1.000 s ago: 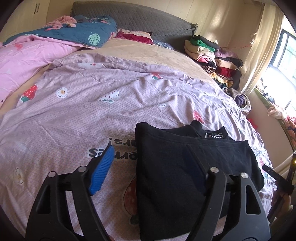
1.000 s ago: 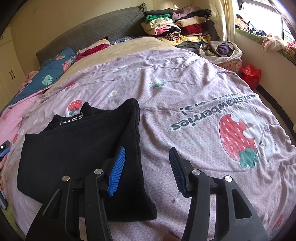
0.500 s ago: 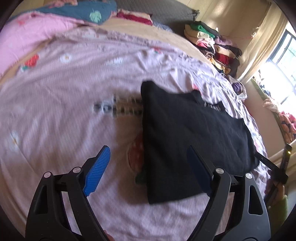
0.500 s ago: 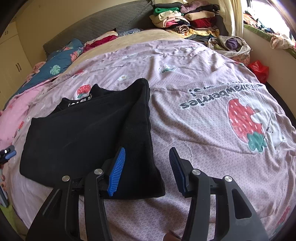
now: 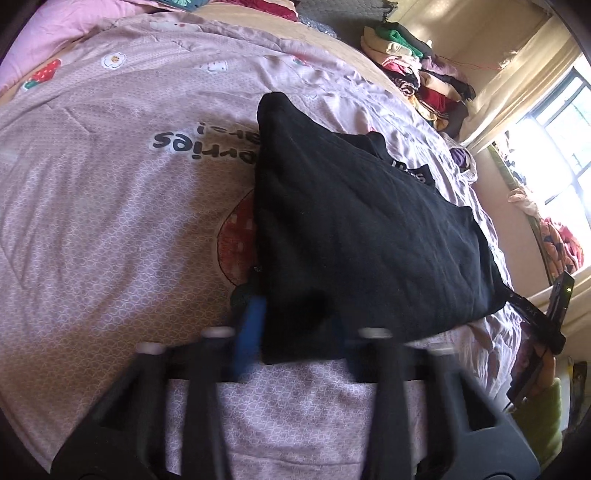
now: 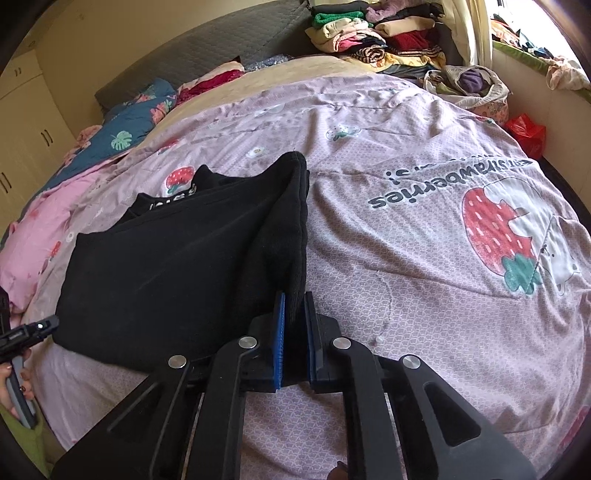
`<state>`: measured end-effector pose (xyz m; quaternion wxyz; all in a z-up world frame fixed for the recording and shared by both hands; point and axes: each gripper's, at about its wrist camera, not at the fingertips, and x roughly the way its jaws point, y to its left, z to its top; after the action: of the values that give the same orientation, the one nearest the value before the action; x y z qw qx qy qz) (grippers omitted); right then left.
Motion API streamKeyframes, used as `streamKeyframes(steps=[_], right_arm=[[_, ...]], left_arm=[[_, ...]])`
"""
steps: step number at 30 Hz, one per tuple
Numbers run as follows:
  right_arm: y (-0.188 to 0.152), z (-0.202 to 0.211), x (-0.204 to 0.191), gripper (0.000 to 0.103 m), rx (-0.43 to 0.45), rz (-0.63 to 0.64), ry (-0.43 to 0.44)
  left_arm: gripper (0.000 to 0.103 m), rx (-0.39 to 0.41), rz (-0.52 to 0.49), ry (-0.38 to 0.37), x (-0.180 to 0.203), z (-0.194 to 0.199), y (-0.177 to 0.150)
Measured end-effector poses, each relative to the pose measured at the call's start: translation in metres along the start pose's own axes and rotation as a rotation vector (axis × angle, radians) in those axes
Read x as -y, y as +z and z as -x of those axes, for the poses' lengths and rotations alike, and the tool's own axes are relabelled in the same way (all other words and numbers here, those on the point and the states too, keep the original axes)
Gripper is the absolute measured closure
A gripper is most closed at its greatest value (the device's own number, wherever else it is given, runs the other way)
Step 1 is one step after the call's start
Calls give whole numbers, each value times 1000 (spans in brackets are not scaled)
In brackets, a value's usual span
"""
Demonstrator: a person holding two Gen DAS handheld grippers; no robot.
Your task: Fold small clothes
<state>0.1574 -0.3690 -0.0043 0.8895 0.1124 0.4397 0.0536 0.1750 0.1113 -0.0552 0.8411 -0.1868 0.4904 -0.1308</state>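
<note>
A folded black garment (image 5: 354, 229) lies on the pink strawberry-print bedspread (image 5: 110, 229). It also shows in the right wrist view (image 6: 177, 273), its collar with white lettering at the far side. My right gripper (image 6: 294, 321) is shut on the garment's near right corner. My left gripper (image 5: 295, 325) is blurred by motion; its blue pads sit either side of the garment's near left corner, still some way apart. The other gripper's tip (image 6: 29, 330) shows at the left edge of the right wrist view.
A pile of folded clothes (image 6: 373, 33) sits at the far corner of the bed near the window. Pillows and a blue floral quilt (image 6: 136, 122) lie by the grey headboard. A laundry bag (image 6: 469, 85) and a red bag (image 6: 526, 133) sit at the bed's right side.
Both grippers moved forward to the garment's near edge. The right gripper closed on the near right corner. The left jaws narrowed around the near left corner.
</note>
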Motion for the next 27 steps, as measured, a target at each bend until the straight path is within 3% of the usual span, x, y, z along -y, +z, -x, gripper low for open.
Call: streamKeyframes(steps=[19, 23, 27], right_arm=[[-17, 2, 11, 93, 7, -53, -67], [-19, 6, 11, 88, 9, -59, -74], [-20, 11, 12, 76, 15, -64, -87]], left_arm=[[92, -23, -98, 69, 13, 4, -6], [89, -22, -111, 81, 15, 5, -8], [87, -19, -119, 88, 17, 7, -10]])
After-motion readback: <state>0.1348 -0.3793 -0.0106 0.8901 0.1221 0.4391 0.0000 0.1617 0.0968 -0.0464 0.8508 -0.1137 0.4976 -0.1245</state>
